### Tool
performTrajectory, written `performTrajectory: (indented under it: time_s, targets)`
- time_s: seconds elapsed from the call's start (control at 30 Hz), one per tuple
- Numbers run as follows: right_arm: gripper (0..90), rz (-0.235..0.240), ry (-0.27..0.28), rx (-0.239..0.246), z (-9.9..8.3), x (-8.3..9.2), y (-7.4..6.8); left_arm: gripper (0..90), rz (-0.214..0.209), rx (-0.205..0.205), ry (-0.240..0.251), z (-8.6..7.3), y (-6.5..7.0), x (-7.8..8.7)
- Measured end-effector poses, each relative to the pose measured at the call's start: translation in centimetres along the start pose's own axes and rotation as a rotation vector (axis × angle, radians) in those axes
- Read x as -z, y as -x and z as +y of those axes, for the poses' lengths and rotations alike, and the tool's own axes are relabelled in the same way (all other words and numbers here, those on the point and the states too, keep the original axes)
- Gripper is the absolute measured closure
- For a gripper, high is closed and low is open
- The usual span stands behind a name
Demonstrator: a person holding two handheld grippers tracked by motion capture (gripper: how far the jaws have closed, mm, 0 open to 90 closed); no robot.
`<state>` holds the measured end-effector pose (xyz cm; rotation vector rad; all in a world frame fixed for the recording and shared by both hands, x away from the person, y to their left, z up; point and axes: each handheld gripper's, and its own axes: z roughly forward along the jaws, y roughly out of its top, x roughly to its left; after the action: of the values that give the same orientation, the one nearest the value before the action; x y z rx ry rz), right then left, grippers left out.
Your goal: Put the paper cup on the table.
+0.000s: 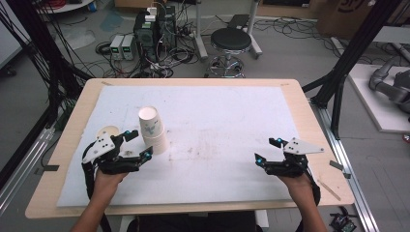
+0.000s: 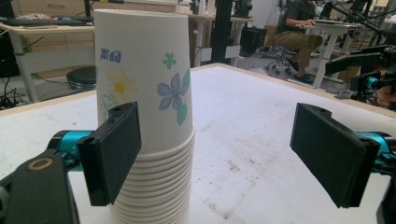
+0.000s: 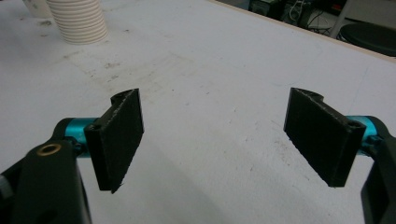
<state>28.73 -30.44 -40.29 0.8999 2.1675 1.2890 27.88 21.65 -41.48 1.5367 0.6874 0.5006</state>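
The left gripper (image 1: pixel 137 143), jaws wide apart, waits beside the cup stack (image 1: pixel 153 129) near the table's (image 1: pixel 300 121) left edge, probably to take a cup. The right gripper (image 1: pixel 267 151) rests open by the right edge.

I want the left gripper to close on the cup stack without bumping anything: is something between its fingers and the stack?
Nothing visible is. The left gripper is open, and the cup stack stands just past one of its fingers, left of the middle of the gap; only bare table cover lies between.
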Motion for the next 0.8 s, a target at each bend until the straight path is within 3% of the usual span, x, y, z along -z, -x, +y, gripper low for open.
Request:
performTrajectory:
  time_s: [0.8]
  targets:
    - [20.3, -0.022, 0.002, -0.002, 0.00, 0.26, -0.39, 16.6, 0.006, -0.008, -0.024, -0.60, -0.07, -0.08]
